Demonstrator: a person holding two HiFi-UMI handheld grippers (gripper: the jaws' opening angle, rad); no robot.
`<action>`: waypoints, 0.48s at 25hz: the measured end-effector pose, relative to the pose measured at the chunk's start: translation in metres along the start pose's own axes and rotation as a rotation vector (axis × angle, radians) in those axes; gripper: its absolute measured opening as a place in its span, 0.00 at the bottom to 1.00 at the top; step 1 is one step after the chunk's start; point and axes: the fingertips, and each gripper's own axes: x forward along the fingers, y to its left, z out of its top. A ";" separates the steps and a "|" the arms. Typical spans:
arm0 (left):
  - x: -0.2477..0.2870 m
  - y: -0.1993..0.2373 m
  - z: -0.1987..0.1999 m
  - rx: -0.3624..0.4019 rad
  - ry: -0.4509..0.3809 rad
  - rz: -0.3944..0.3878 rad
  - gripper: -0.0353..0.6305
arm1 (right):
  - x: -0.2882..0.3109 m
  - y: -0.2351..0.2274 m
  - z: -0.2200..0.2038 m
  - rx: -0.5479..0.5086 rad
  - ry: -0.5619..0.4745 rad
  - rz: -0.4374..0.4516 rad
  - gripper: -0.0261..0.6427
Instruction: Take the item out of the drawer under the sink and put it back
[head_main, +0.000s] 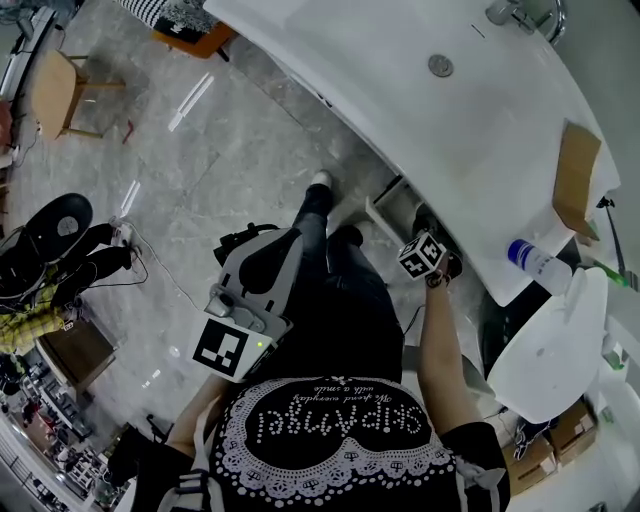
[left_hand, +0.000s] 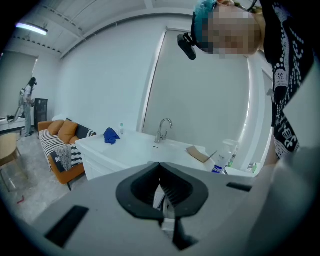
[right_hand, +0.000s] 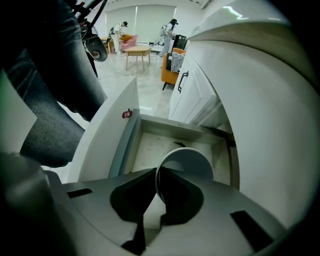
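**Right gripper.** The right gripper (right_hand: 158, 172) points steeply down over the open drawer (right_hand: 150, 142) beneath the sink surface (head_main: 480, 130). Its fingers are closed almost fully, pinching the thin rim of the white cup (right_hand: 187, 162). The cup wall passes between the fingers and the bowl hangs just beyond and to the right of them, above the drawer floor. A rim pinch suits a thin-walled vessel that is too wide to span. The downward reach is judged to be needed because the surface overhangs the drawer.

**Left gripper.** The left gripper (left_hand: 160, 172) is held well apart from the drawer, at the person's side, aimed roughly level across the room. Its fingers are together with nothing between them. It appears parked to keep clear of the working hand.

**Task status.** Whether the cup is leaving the drawer or returning to it cannot be told.

**Count.**
- One cup, at the right fingers.
- One drawer pulled out. Its floor below the fingers is bare apart from a small dark mark that cannot be identified.
- One faucet (left_hand: 162, 131), far ahead of the left fingers.
- One blue cloth (left_hand: 111, 135) and one cardboard piece (left_hand: 198, 154) on the surface.
- Two grippers.
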 end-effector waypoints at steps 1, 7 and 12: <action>-0.001 0.000 0.000 0.000 -0.001 -0.004 0.06 | -0.002 0.002 0.001 0.001 -0.006 -0.002 0.08; -0.004 -0.005 0.001 0.007 -0.007 -0.049 0.06 | -0.022 0.010 0.012 0.024 -0.047 -0.038 0.08; -0.004 -0.010 -0.001 0.001 -0.012 -0.085 0.06 | -0.034 0.014 0.013 0.051 -0.071 -0.064 0.08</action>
